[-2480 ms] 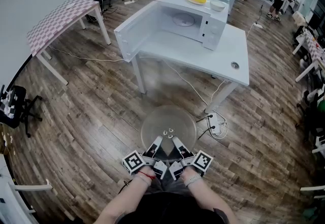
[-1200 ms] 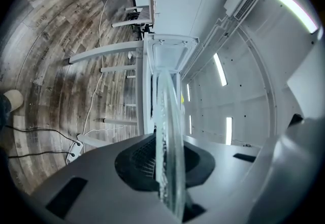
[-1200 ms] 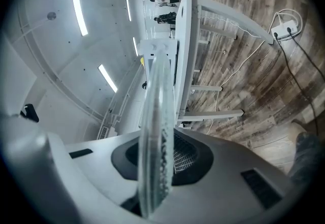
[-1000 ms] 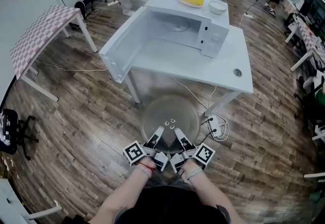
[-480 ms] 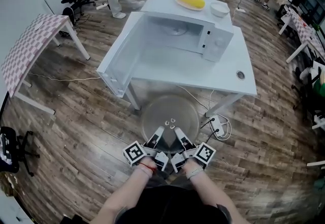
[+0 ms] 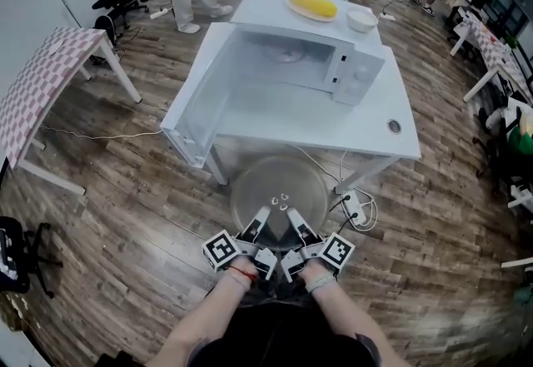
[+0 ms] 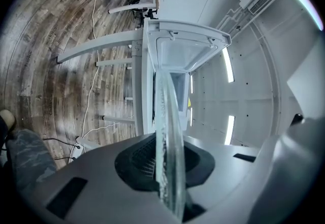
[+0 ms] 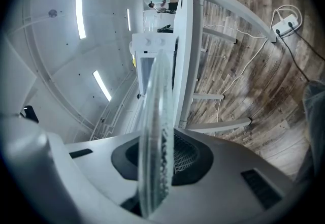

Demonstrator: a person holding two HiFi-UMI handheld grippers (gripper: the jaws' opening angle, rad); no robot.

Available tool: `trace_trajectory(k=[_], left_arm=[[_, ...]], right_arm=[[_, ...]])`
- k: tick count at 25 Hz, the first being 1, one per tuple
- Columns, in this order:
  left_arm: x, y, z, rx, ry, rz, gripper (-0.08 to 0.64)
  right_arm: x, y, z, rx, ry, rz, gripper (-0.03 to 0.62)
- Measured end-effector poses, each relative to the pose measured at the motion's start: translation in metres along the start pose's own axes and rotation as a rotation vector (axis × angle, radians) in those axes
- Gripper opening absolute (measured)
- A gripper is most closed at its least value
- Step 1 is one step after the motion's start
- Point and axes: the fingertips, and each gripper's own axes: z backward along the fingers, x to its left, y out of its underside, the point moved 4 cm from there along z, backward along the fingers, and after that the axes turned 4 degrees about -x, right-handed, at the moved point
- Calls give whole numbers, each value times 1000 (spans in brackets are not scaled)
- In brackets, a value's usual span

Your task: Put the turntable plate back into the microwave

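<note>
Head view: left gripper [image 6: 260,222] and right gripper [image 6: 293,222] hold the glass plate [image 6: 279,182] at its 6 o'clock rim; the open microwave [image 6: 291,66] sits on the counter [image 6: 366,120] at 12 o'clock

Left gripper view: fingers clamp the plate [image 7: 166,131] edge

Right gripper view: fingers pinch the plate [image 8: 156,136] edge too

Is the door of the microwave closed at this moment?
No, the microwave door stands swung wide open toward the left, so the cavity of the microwave is exposed.

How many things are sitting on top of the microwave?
2, both on the microwave: a plate holding something yellow near the middle of its top, and a white bowl just right of it. None seem hidden.
</note>
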Motion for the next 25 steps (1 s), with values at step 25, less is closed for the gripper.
trace_trajectory(k=[25], left_arm=[[0, -33, -82, -56, 8, 34, 49]], right_arm=[[-4, -54, -77, 45, 4, -6, 71]])
